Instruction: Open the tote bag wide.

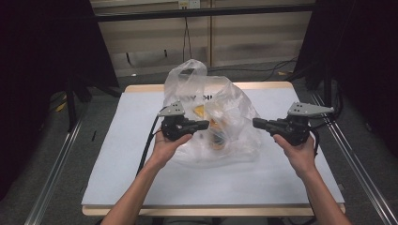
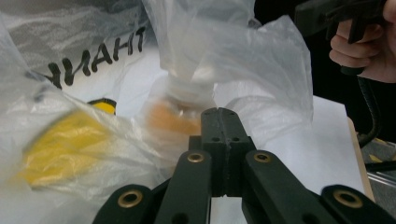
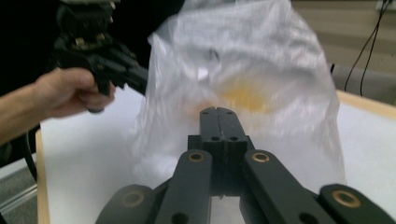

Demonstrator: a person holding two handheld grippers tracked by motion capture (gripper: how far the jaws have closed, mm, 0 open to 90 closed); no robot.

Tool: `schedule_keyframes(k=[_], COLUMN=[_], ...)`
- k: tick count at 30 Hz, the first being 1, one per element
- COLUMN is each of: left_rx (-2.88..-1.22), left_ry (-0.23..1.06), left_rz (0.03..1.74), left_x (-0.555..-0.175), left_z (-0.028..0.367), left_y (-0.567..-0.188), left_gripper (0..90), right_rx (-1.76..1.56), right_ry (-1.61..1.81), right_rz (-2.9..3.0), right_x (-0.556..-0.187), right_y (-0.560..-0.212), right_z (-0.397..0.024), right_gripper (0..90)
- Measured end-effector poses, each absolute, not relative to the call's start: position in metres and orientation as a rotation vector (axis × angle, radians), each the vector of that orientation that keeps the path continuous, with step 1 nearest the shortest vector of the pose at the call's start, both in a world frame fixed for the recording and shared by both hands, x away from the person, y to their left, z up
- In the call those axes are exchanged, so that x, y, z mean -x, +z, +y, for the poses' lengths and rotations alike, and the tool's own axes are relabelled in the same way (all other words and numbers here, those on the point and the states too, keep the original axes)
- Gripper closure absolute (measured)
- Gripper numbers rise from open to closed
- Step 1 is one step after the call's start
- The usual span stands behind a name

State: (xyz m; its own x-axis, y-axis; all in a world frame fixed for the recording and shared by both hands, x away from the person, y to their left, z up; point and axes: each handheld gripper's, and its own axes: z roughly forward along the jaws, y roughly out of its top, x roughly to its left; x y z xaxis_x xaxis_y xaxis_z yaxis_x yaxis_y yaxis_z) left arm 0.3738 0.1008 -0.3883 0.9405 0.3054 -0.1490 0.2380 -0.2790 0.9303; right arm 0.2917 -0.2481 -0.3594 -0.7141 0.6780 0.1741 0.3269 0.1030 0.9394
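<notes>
A clear plastic bag [image 1: 209, 117] stands at the middle of the high view, on the white table [image 1: 117, 154], its knotted top rising toward the upper centre. Yellow and orange contents show through the film, and dark lettering runs across its upper part.

The left gripper [image 1: 206, 124] sits just left of centre, pointing right, its tip at the bag's side. In the left gripper view its jaws are clenched together with nothing between them, close to the film.

The right gripper [image 1: 256, 123] sits right of centre, pointing left, its tip just beside the bag's right edge. In the right gripper view its jaws are likewise pressed together, empty, with the bag behind them
</notes>
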Motion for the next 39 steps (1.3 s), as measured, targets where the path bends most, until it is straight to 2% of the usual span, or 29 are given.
schedule_keyframes(k=[4,11,18,22,29,39], left_rx=[-1.865,-1.905,-1.907,-1.868,-1.971,-2.098], left_ry=[0.071,0.086,0.11,0.072,0.12,0.145], left_rz=[0.397,0.411,0.445,0.479,0.457,0.47], left_x=[-0.376,-0.398,-0.42,-0.433,-0.435,-0.433], left_z=[0.098,0.094,0.091,0.086,0.071,0.062], left_y=[-0.388,-0.379,-0.37,-0.369,-0.374,-0.394], left_gripper=[90.0,90.0,90.0,90.0,90.0,90.0], right_rx=[-0.969,-0.889,-0.875,-0.855,-0.858,-0.916], right_ry=[1.674,1.684,1.606,1.534,1.358,1.27], right_rz=[2.065,2.096,2.176,2.244,2.364,2.476], right_x=[-0.299,-0.343,-0.391,-0.411,-0.424,-0.406], right_y=[-0.35,-0.317,-0.304,-0.301,-0.321,-0.371], right_z=[-0.244,-0.208,-0.174,-0.159,-0.144,-0.167], right_gripper=[90.0,90.0,90.0,90.0,90.0,90.0])
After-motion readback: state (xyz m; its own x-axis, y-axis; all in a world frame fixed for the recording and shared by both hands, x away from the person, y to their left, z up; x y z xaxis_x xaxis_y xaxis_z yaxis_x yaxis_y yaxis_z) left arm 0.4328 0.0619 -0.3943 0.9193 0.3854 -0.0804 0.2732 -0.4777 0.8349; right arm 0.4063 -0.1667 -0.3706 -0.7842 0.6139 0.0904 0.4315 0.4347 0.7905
